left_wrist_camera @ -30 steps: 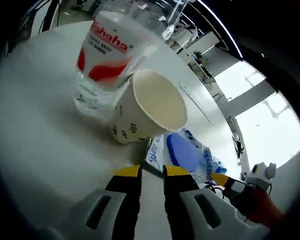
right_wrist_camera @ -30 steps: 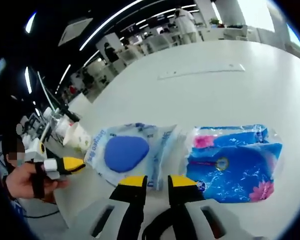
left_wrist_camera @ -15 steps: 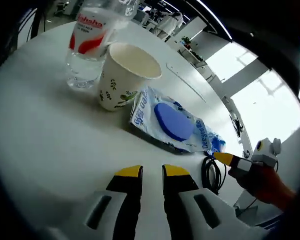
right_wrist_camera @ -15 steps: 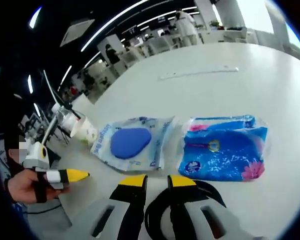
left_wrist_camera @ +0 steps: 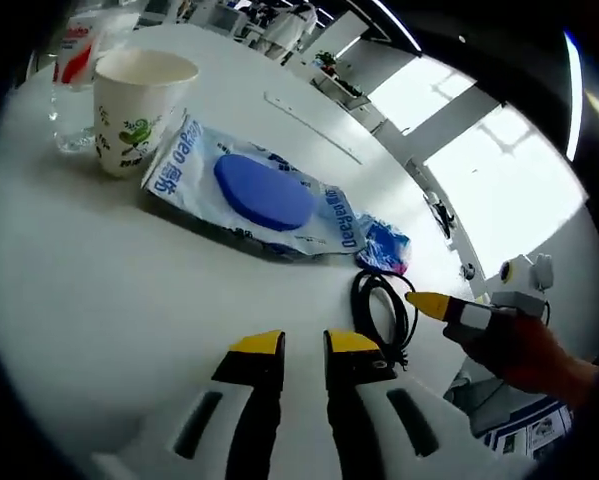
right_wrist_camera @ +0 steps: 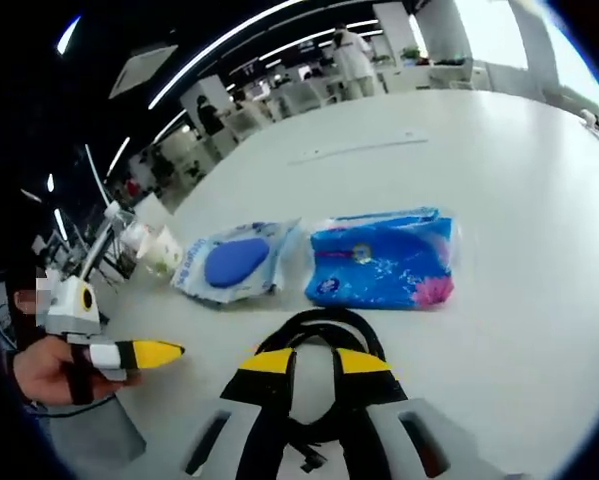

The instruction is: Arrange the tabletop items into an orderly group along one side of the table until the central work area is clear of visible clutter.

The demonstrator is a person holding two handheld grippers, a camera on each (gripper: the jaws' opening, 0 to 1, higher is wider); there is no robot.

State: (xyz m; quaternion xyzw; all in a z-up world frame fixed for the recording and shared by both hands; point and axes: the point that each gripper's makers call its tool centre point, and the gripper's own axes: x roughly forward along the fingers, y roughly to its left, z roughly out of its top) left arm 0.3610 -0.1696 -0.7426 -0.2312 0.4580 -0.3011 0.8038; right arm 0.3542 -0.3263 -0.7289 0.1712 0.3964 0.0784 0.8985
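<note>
White round table [left_wrist_camera: 99,300] seen. Paper cup [left_wrist_camera: 134,95] with green leaf print stood at 10 o'clock, upright, water bottle [left_wrist_camera: 79,60] with red label just behind. Clear pouch with blue pad [left_wrist_camera: 254,195] lay flat beside cup. Blue tissue pack [right_wrist_camera: 384,260] lay beside pouch. Black cable coil [right_wrist_camera: 324,330] lay near right gripper [right_wrist_camera: 308,362]. Left gripper [left_wrist_camera: 304,345] nearly pressed together, empty; right gripper slightly spread over cable.
</note>
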